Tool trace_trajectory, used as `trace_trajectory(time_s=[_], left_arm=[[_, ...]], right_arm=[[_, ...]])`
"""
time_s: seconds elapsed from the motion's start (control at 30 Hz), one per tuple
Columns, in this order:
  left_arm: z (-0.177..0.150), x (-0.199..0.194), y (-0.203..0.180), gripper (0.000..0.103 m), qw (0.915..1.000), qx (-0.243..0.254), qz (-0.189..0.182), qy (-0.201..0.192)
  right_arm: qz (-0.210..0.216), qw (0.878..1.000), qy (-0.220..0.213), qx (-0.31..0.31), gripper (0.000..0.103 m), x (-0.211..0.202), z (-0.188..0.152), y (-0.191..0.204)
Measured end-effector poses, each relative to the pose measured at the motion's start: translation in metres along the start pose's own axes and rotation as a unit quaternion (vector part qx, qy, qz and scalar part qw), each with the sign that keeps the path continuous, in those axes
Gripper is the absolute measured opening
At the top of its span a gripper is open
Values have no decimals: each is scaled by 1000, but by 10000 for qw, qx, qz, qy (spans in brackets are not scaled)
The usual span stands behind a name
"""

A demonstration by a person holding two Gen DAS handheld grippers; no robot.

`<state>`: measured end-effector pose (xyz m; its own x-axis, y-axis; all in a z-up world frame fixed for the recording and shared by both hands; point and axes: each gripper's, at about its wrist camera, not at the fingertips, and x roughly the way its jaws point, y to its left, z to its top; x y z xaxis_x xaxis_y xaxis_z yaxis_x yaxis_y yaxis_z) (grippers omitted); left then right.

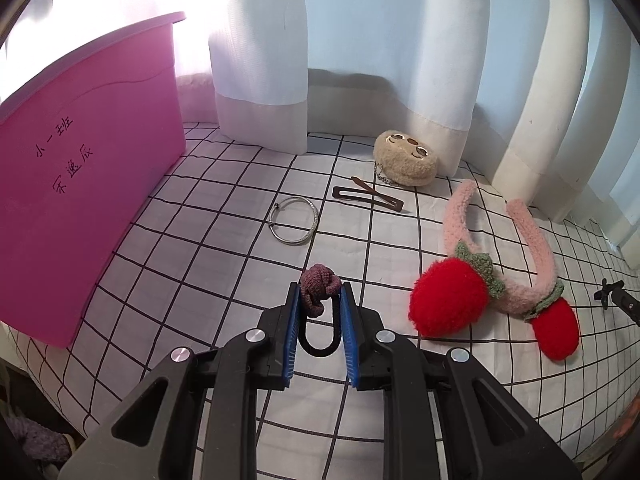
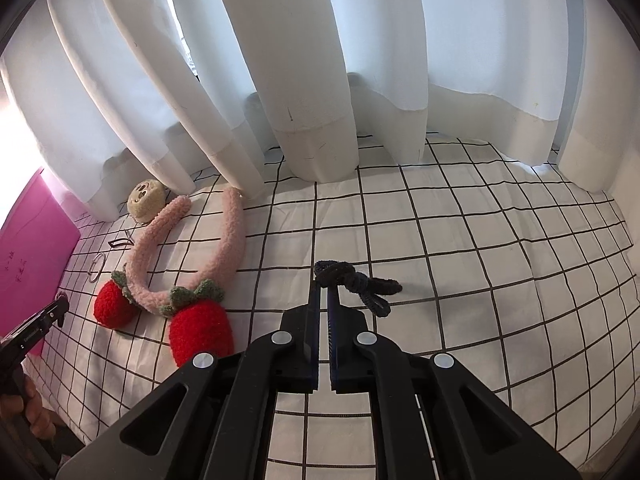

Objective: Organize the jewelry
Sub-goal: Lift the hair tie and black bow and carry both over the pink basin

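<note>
So far we have only two pieces lifted, we judge; nothing shows inside the pink plastic bin (image 1: 88,184) at far left. Our left gripper (image 1: 320,300) holds, between narrow blue pads, a mauve knitted hair tie (image 1: 318,286) with a black elastic loop. On the checked sheet (image 1: 224,264) wait a thin silver bangle (image 1: 294,220), a flat brown clip (image 1: 368,199), a beige plush pouch (image 1: 406,158) and a fluffy pink strawberry headband (image 1: 500,264). Our right gripper (image 2: 324,286), almost closed, pinches a dark knotted hair tie (image 2: 356,282).
</note>
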<state>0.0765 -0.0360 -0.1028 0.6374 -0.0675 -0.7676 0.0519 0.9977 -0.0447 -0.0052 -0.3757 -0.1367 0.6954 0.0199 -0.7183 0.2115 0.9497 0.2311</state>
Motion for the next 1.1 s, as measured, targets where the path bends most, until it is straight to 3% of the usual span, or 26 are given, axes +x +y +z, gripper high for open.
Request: trace_trajectory(time_s=[0.33, 0.6, 1.1], left_arm=[[3, -27, 2, 19, 9998, -89, 49, -178], [13, -70, 10, 19, 9980, -285, 177, -534], [50, -165, 76, 19, 9851, -797, 744, -1330]], right_arm=[[315, 9989, -220, -260, 4, -26, 13, 19], [848, 9926, -452, -742, 4, -58, 35, 56], [2078, 9543, -1003, -1899, 3, -96, 91, 191]])
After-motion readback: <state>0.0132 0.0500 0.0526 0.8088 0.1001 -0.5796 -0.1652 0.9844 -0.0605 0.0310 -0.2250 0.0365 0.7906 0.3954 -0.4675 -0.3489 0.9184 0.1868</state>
